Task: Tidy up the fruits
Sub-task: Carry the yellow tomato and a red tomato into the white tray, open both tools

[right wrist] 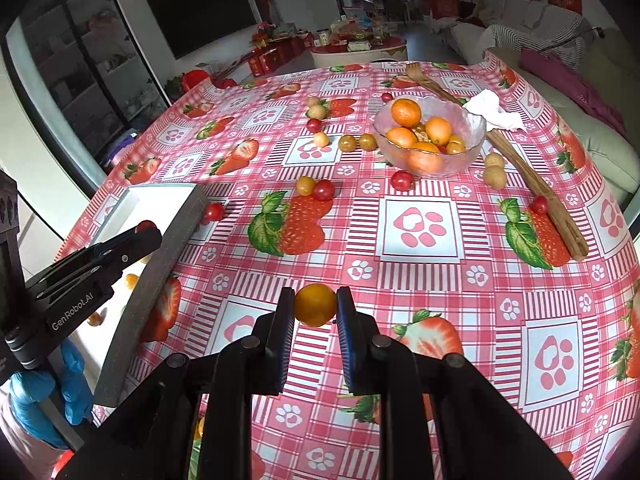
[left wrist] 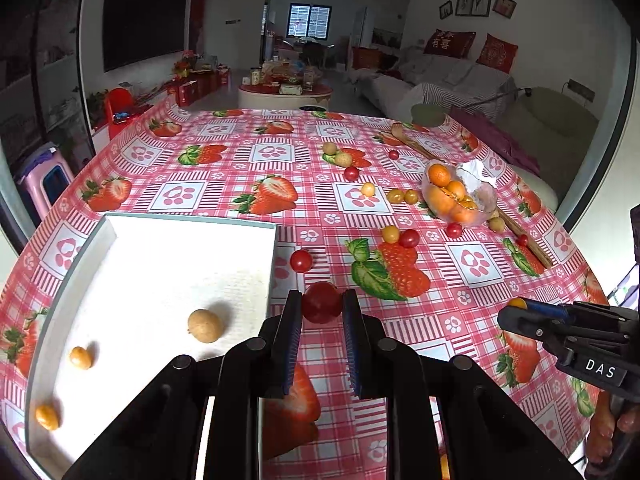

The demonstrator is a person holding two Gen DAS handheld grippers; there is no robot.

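My left gripper is shut on a red cherry tomato, just right of the white tray. The tray holds a tan longan and two small orange fruits. My right gripper is shut on a small orange fruit above the tablecloth; it also shows in the left wrist view. A glass bowl holds oranges. Loose tomatoes and longans lie scattered on the table.
A wooden fork lies along the right side beside the bowl, with a crumpled tissue on it. A red tomato lies next to the tray's right wall. The table edge curves near on the right.
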